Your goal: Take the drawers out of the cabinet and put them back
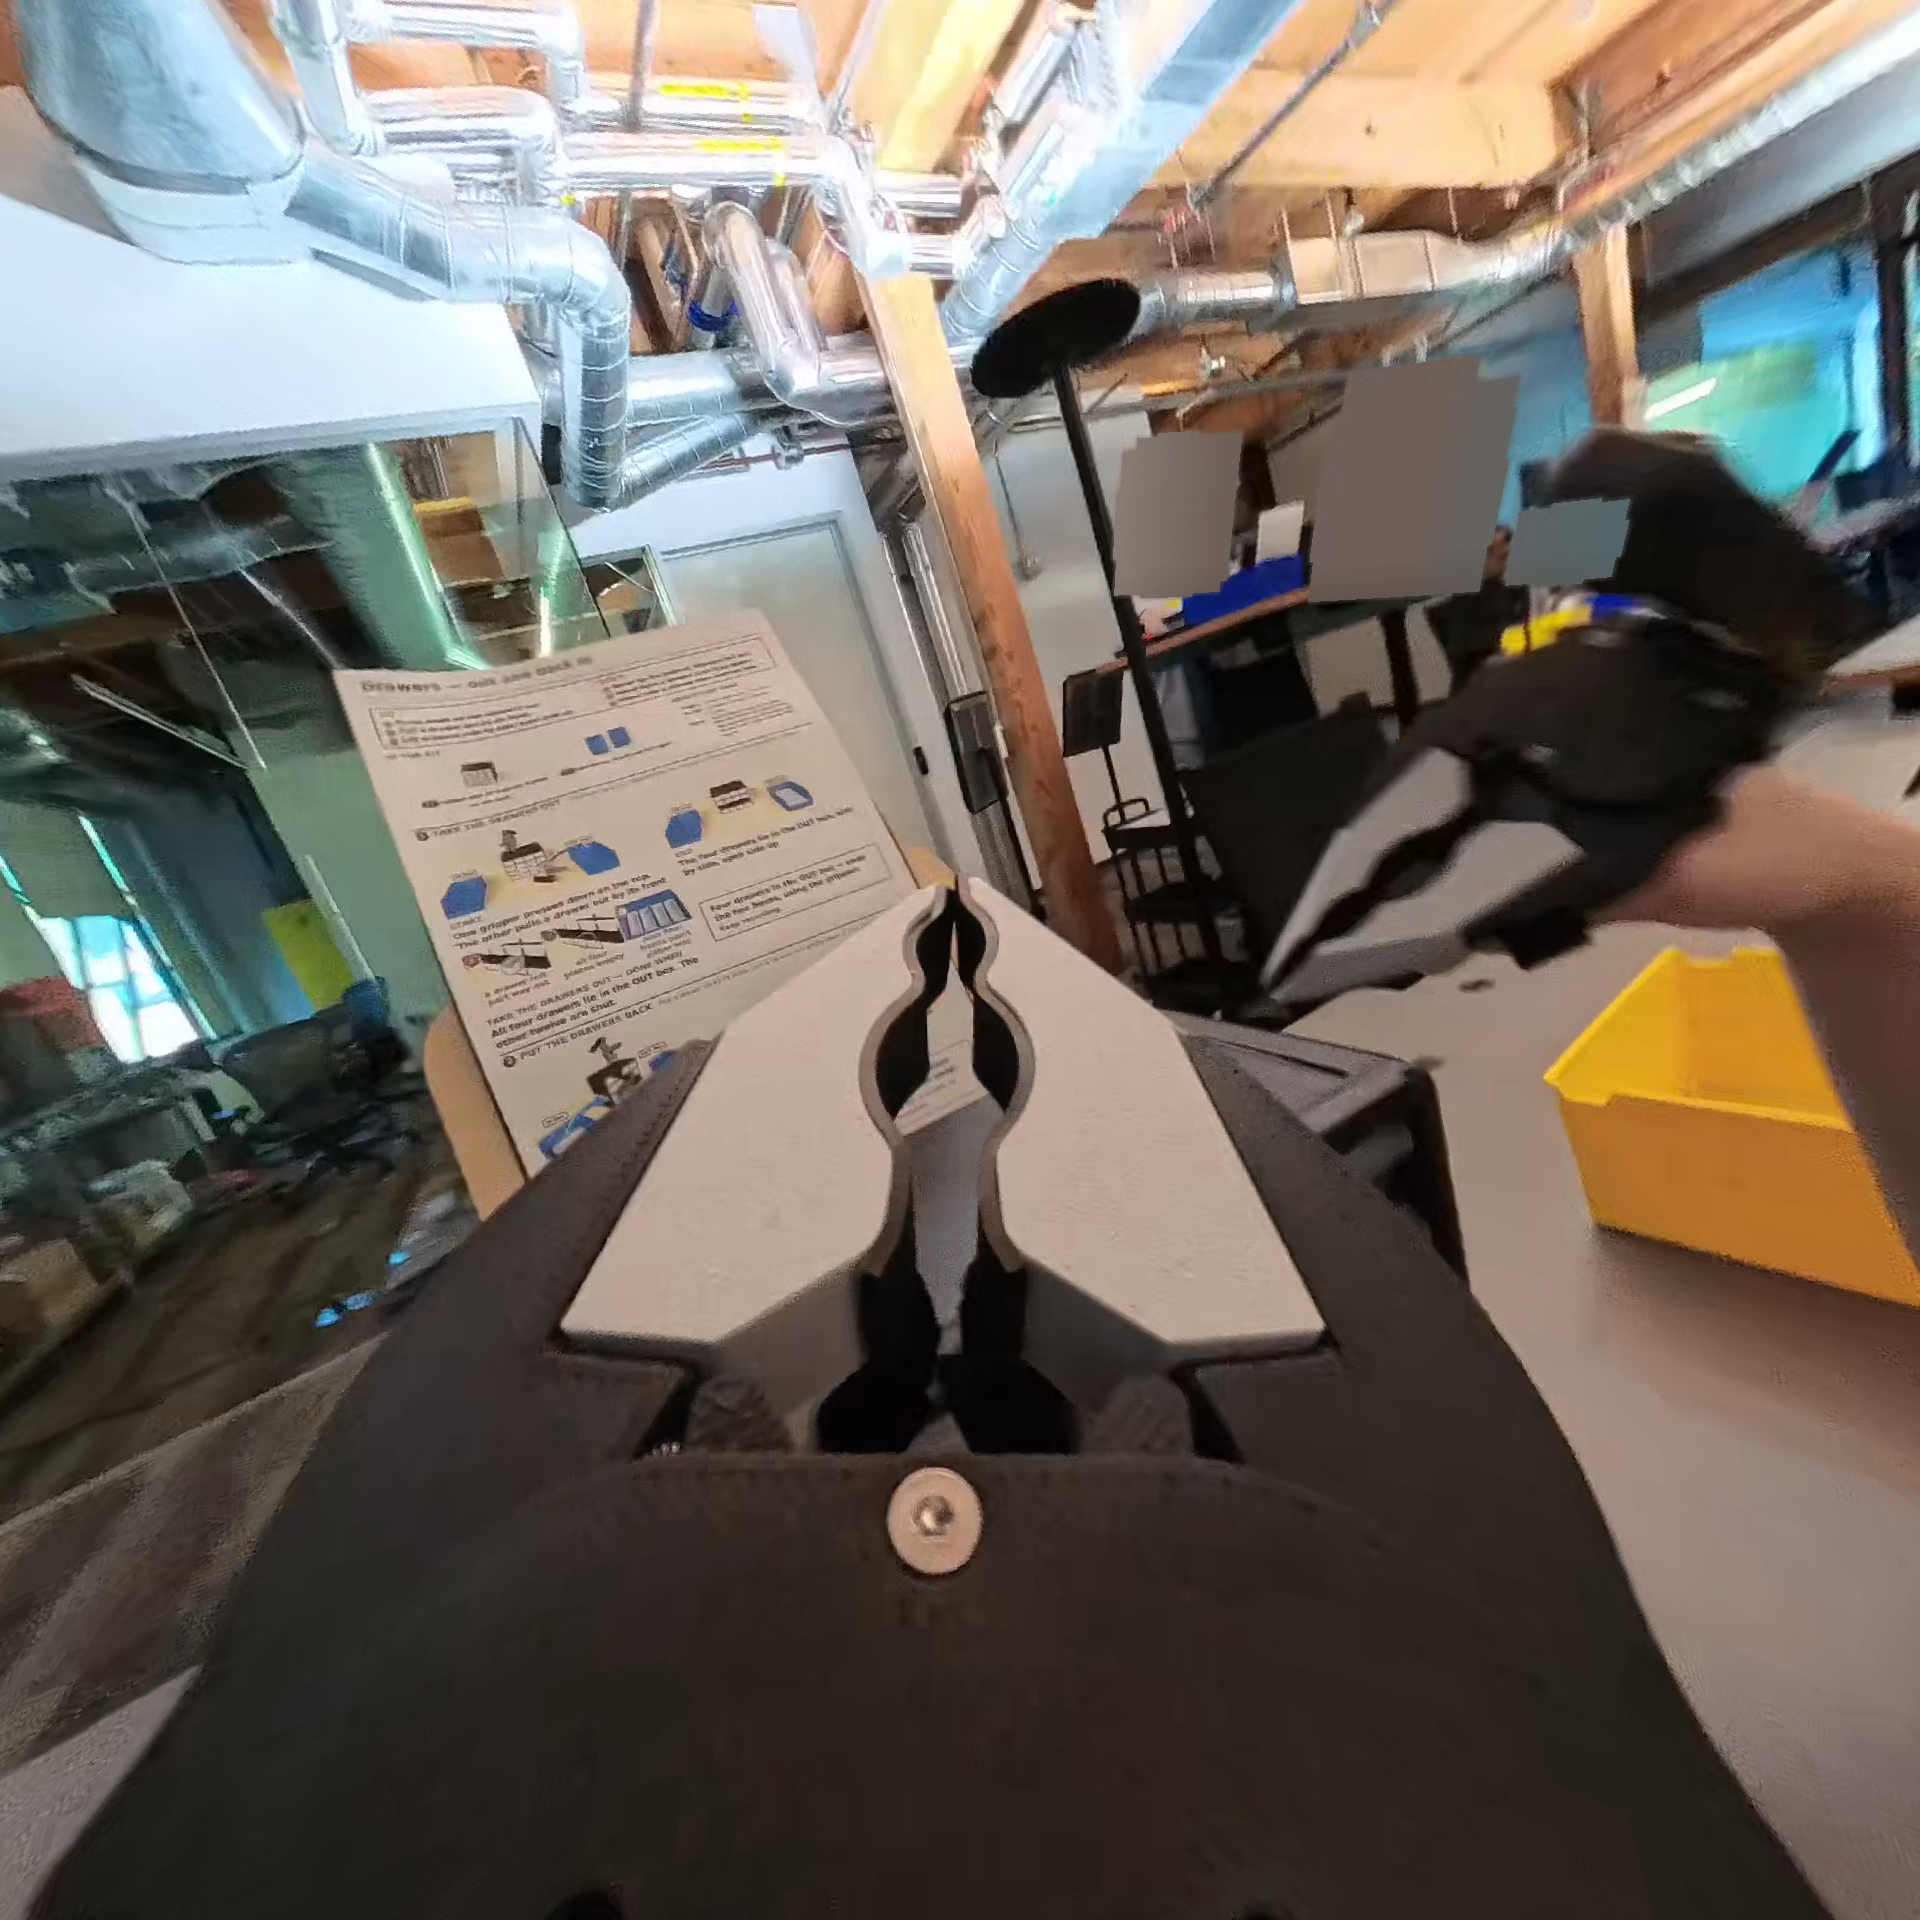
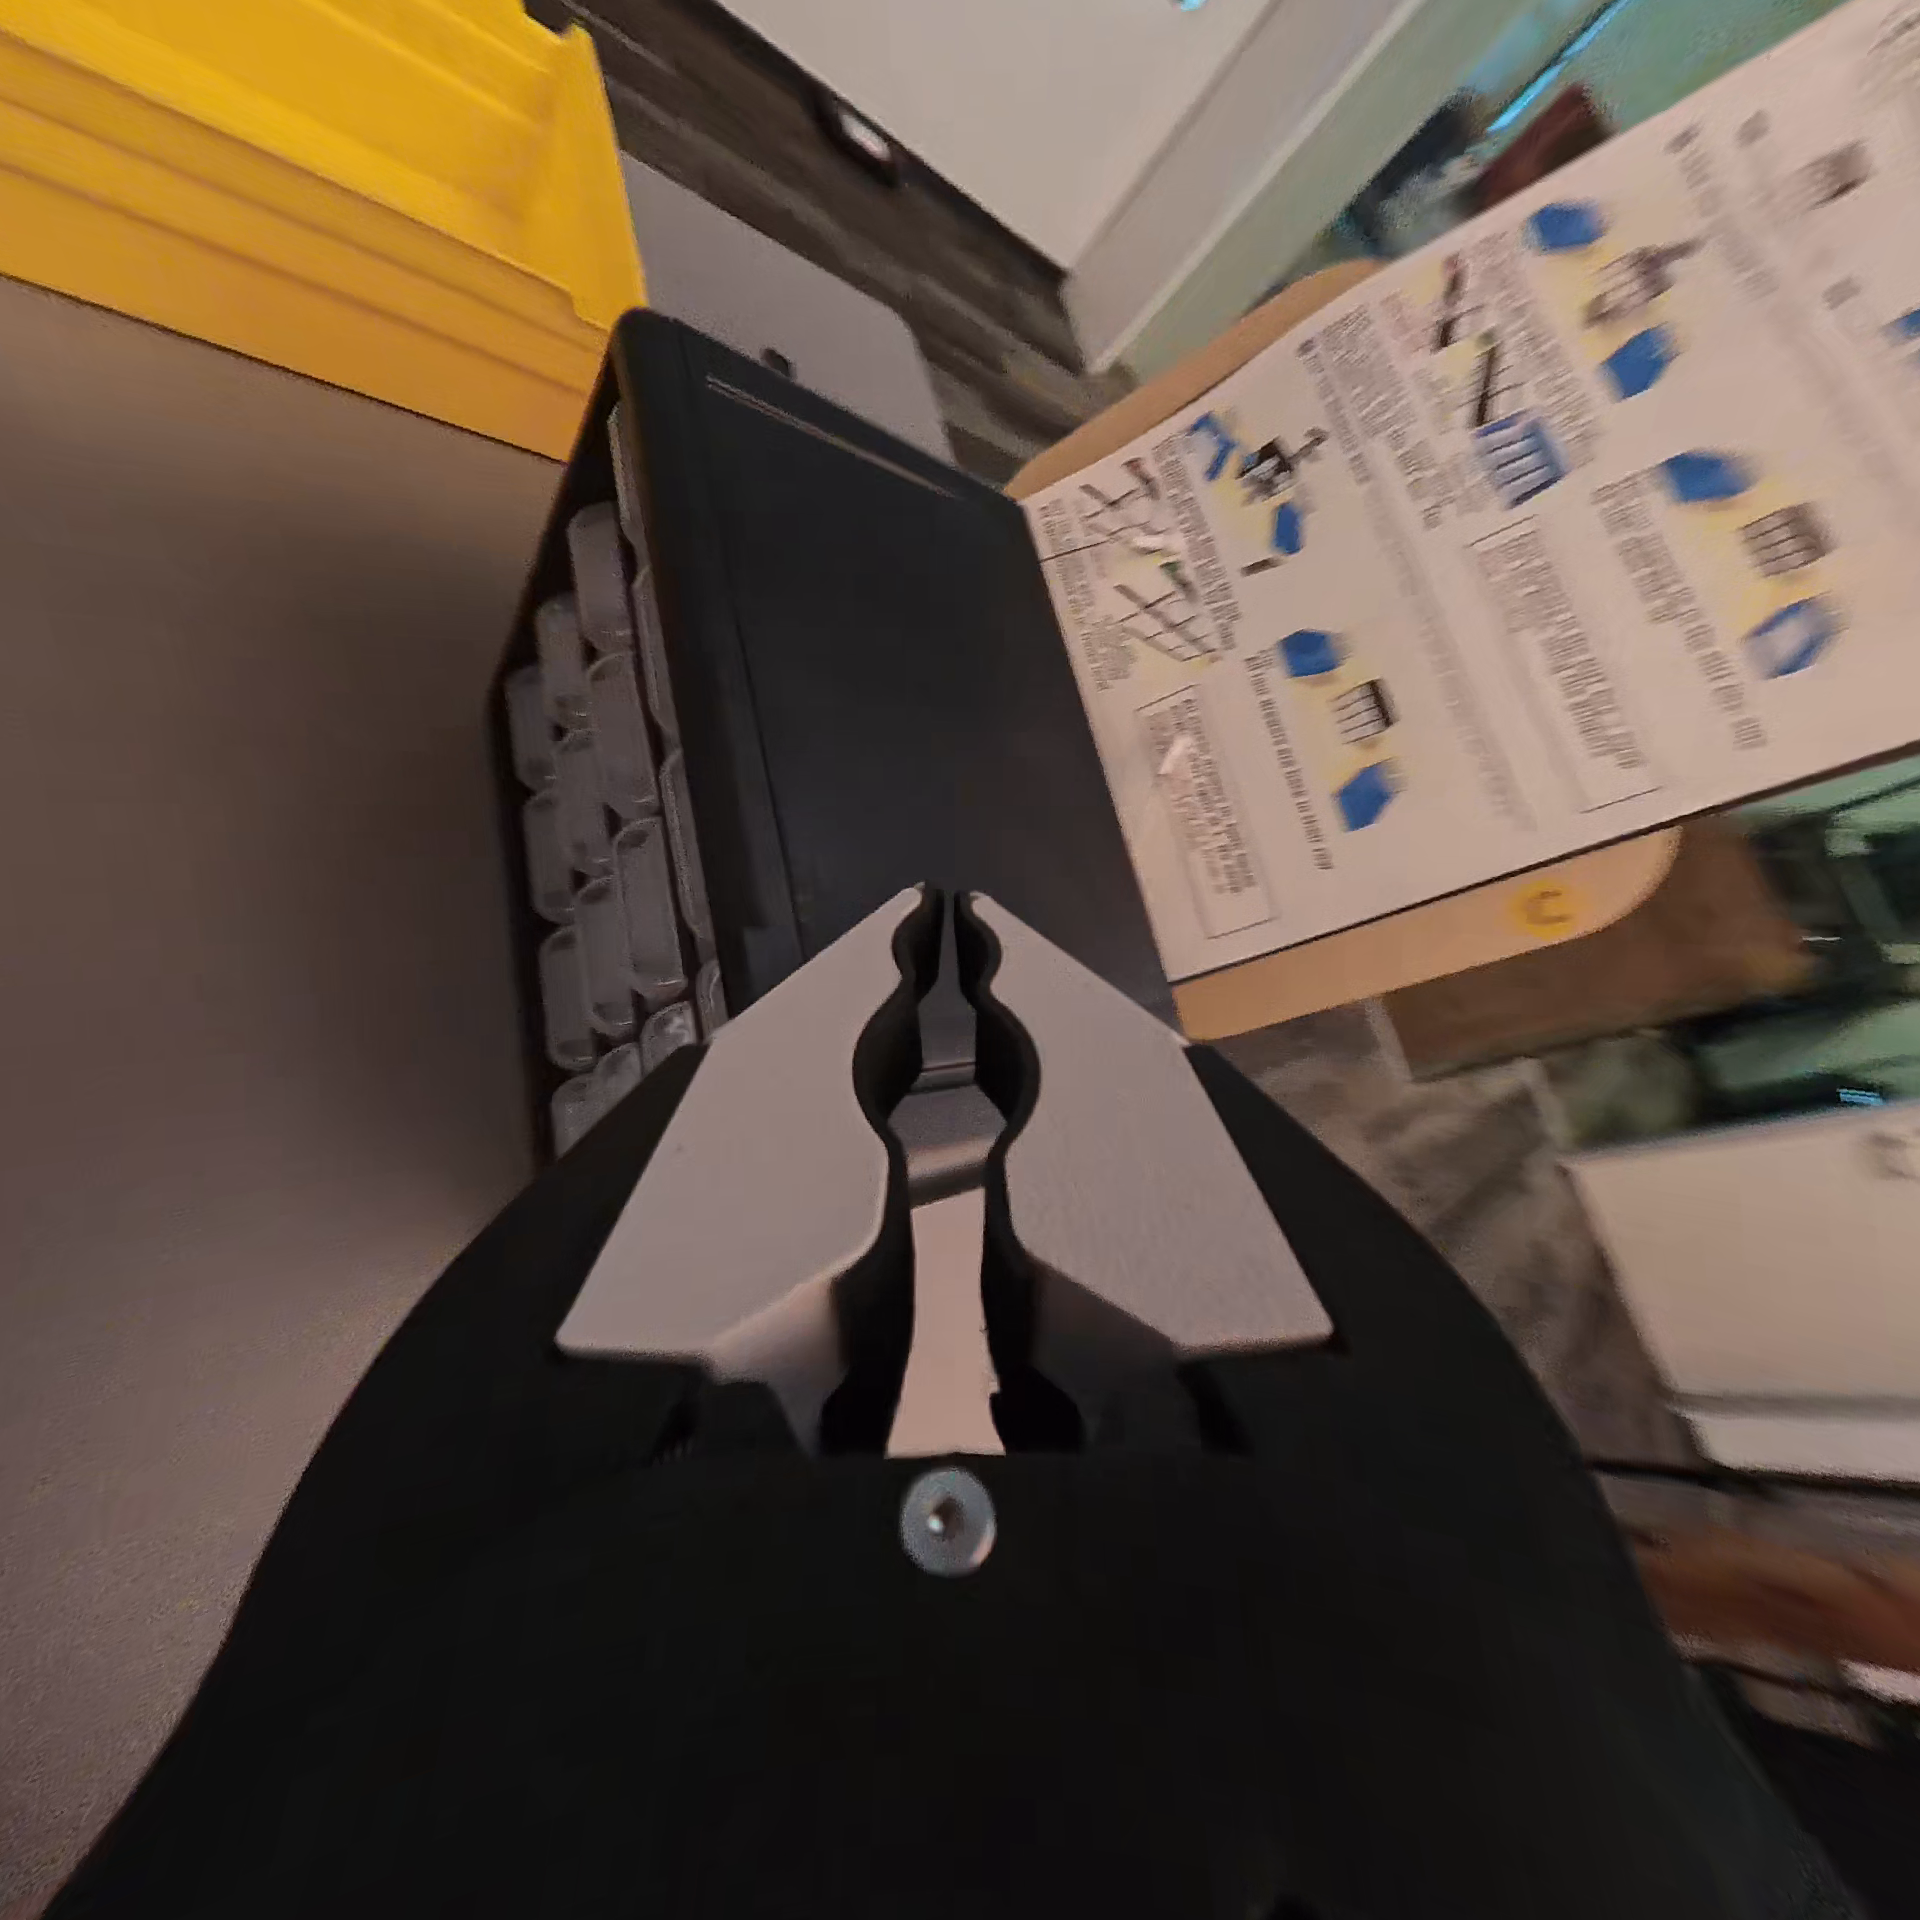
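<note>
1. Jaws of the left gripper [image 1: 954, 894] are seen pressed together, empty.
2. Jaws of the right gripper [image 2: 943, 896] are likewise closed on nothing.
3. Cabinet [image 2: 883, 644] is found just beyond the right tips, drawers [image 2: 603, 831] seated in its left face.
4. Bin [image 2: 312, 208] is seen far left; sheet [image 2: 1455, 540] right.

Setting: workshop/lab space in a semi-industrial building. Evidence — exposed timber ceiling joists [image 1: 1382, 114] with bare silver ventilation ducts [image 1: 582, 301] running beneath them; unfinished wooden support post [image 1: 977, 582]; glass-walled partition [image 1: 260, 582] at left; cluttered workbenches carrying blue plastic storage bins [image 1: 1247, 590] behind — plus a printed illustrated instruction sheet [image 1: 623, 821] propped on the grey work table [image 1: 1662, 1507].
</note>
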A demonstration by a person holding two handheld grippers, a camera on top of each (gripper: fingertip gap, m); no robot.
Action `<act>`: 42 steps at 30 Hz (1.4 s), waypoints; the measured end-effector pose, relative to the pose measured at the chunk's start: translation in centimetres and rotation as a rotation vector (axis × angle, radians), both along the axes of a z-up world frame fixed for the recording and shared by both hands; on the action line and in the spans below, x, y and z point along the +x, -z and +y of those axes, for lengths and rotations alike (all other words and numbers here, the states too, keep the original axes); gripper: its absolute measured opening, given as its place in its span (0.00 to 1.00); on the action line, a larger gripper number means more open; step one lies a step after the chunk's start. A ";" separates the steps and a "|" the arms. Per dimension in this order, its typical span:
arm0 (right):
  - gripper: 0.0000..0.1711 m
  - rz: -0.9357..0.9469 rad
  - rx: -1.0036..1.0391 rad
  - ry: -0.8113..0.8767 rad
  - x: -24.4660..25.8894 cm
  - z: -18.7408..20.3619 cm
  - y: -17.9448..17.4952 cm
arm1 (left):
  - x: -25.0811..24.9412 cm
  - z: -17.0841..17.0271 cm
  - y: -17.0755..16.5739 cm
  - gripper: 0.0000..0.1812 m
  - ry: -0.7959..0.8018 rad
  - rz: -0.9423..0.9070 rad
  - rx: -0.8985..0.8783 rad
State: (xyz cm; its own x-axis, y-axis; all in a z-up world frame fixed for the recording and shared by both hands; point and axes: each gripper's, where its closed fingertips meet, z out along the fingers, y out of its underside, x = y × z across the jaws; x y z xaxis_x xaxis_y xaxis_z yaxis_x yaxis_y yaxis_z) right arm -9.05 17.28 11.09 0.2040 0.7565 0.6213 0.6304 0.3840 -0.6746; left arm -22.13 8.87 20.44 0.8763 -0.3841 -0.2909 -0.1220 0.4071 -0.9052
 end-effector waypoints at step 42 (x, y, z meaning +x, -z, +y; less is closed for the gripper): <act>0.11 -0.341 0.774 0.435 -16.5 -1.3 16.7 | -3.6 12.0 13.8 0.00 0.510 -0.013 -0.845</act>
State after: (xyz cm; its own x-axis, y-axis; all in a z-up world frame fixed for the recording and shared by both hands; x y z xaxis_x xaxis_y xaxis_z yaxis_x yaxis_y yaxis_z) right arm -25.53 15.94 -5.62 0.0864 0.0105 0.9962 0.9393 0.3323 -0.0850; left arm -25.68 20.85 6.62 0.5494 -0.7937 0.2611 -0.0998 -0.3725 -0.9226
